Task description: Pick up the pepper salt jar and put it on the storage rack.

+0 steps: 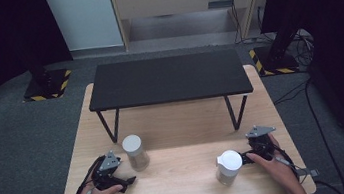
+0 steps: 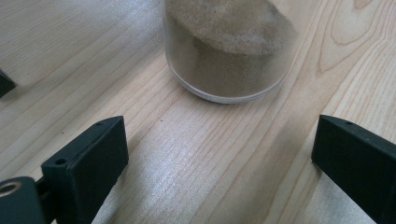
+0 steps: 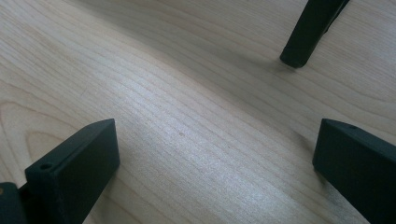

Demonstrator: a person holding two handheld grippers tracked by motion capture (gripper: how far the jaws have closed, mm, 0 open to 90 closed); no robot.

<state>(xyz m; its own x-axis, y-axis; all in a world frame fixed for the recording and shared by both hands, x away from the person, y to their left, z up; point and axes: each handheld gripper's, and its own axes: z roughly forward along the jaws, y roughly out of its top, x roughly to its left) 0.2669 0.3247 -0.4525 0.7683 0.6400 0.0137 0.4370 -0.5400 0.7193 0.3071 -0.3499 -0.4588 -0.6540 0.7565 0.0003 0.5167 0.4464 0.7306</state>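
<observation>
Left gripper (image 1: 131,179): we see its fingers (image 2: 88,158) spread wide, grasping nothing, low over the counter (image 1: 175,137).
Left jar (image 1: 135,153): white-lidded, part full of sand, upright; in the left gripper view it stands just ahead of the gap, apart from both fingers.
Right gripper (image 1: 246,157): fingers released, bare wood between them.
Right jar (image 1: 228,167): upright, just beside the right gripper, toward the counter's middle.
Black shelf (image 1: 167,79): behind both jars.
Judgement: we expect the left gripper to advance straight onto its jar.
</observation>
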